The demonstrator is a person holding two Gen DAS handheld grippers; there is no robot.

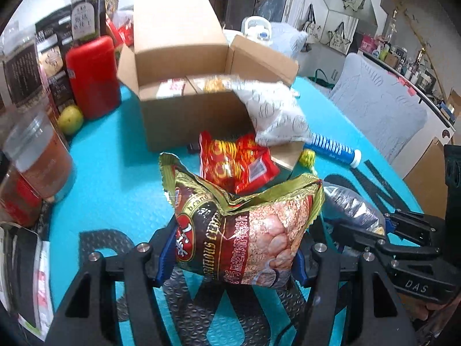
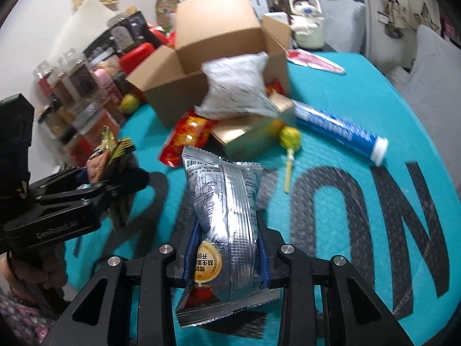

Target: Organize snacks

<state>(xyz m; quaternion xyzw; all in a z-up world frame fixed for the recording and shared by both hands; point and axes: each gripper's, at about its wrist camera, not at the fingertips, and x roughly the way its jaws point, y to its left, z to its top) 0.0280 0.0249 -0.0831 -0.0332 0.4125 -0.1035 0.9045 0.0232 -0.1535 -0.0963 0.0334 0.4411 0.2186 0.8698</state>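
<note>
My left gripper [image 1: 230, 259] is shut on a gold and maroon cereal packet [image 1: 245, 227], held above the teal mat. It shows at the left of the right wrist view [image 2: 98, 173]. My right gripper [image 2: 227, 256] is shut on a silver snack packet [image 2: 224, 225], seen at the right of the left wrist view [image 1: 351, 210]. An open cardboard box [image 1: 184, 86] stands ahead with packets inside. A white packet [image 1: 273, 112] hangs over its front corner. A red snack packet [image 1: 236, 164] lies in front of the box.
A blue and white tube [image 2: 340, 128] and a yellow lollipop [image 2: 289, 141] lie on the teal mat [image 2: 331, 173] to the right. A small gold box [image 2: 247, 135] sits by the carton. A red canister [image 1: 92, 77], a lime [image 1: 70, 119] and jars [image 1: 40, 161] stand left. A white kettle [image 2: 306, 23] is behind.
</note>
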